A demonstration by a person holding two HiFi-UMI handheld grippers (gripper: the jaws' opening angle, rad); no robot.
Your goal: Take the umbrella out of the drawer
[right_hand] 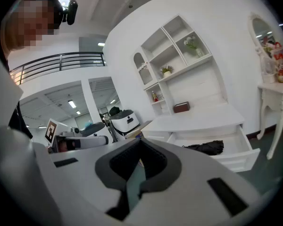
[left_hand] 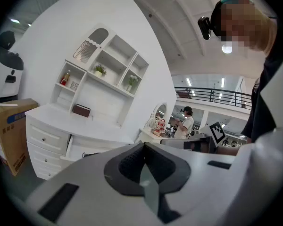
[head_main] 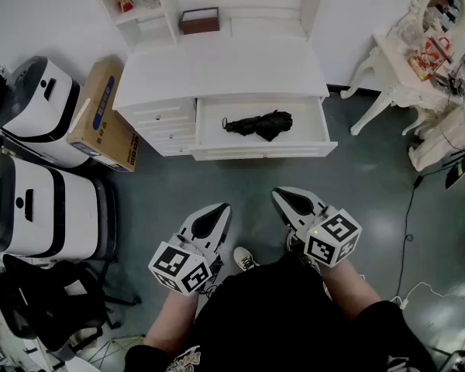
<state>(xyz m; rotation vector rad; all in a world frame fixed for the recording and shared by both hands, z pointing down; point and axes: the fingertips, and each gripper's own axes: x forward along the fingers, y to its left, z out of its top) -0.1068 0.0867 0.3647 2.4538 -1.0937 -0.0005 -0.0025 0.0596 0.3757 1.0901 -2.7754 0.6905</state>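
Nothing had really kicked off at this point. The drawer (head_main: pixel 263 152) stood open at about 12 o'clock from the person, and the black umbrella (head_main: pixel 257 123) lay folded roughly mid-drawer. Both claws hung well short of it, the left gripper (head_main: pixel 219 208) at 7 o'clock of the umbrella and the right gripper (head_main: pixel 284 195) at 5. Each had its jaws pinched together on nothing. Looked like the approach step to me. The next move called for stepping in, opening a claw, and coming down over the umbrella's middle.

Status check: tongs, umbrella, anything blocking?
Left tongs and right tongs shut, empty, back from the dresser. Black umbrella lies in open drawer, untouched. Nothing in the way.
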